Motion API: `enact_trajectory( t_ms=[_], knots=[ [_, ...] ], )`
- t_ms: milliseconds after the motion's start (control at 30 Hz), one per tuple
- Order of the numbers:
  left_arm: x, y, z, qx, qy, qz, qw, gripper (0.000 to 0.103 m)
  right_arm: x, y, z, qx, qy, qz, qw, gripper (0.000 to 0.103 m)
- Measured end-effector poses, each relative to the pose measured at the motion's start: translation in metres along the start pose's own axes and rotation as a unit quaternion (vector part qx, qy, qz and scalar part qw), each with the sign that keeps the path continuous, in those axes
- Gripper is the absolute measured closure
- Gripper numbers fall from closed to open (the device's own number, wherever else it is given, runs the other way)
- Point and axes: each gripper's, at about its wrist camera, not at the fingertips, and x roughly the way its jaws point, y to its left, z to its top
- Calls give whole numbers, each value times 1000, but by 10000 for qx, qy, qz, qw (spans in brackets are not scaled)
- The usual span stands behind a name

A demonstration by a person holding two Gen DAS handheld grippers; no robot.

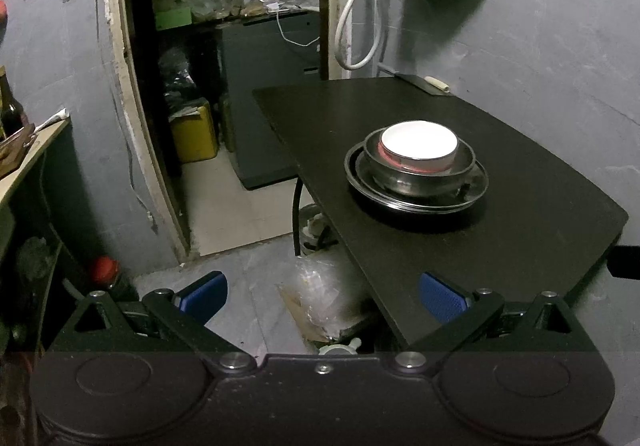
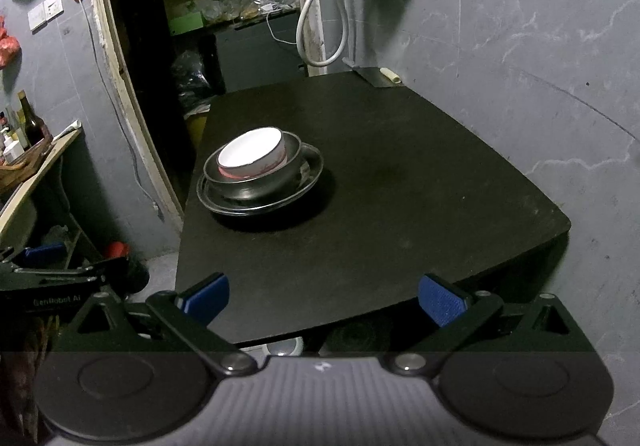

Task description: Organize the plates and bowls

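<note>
On the black table [image 1: 500, 246] [image 2: 400, 206] stands one stack: a white bowl [image 1: 419, 144] [image 2: 252, 152] with a red band nests in a steel bowl [image 1: 416, 176] [image 2: 256, 182], which sits on a steel plate [image 1: 472, 194] [image 2: 308, 182]. My left gripper [image 1: 324, 296] is open and empty, held off the table's near left corner, well short of the stack. My right gripper [image 2: 324, 298] is open and empty over the table's near edge, the stack ahead and to its left. The left gripper [image 2: 44, 274] also shows at the left edge of the right wrist view.
A cleaver [image 1: 424, 83] [image 2: 378, 76] lies at the table's far edge by the grey wall. A dark doorway [image 1: 224, 86] with cluttered shelves opens to the left. A plastic bag [image 1: 320, 298] and a red-capped bottle [image 1: 106, 270] sit on the floor. A side shelf [image 2: 36, 162] holds bottles.
</note>
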Motion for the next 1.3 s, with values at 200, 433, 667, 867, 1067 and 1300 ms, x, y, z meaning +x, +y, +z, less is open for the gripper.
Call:
enact_trajectory(
  t_ms=[200, 433, 667, 867, 1067, 1300],
  knots=[
    [-3, 0, -2, 25, -34, -5, 10000, 1, 1, 0, 0, -8, -1, 36, 10000, 0],
    [-7, -1, -2, 65, -147, -38, 9999, 1, 2, -1, 0, -13, -37, 52, 10000, 0],
    [-9, 0, -2, 65, -167, -34, 9998, 1, 3, -1, 1, -40, -20, 72, 10000, 0],
    [-8, 0, -2, 65, -158, -29, 9998, 1, 4, -3, 3, -56, 0, 85, 9999, 0],
    [-8, 0, -2, 65, -163, -28, 9998, 1, 6, -4, 5, -61, 8, 89, 9999, 0],
    [-8, 0, -1, 71, -161, -28, 9998, 1, 8, -6, 8, -68, 32, 97, 9999, 0]
  ],
)
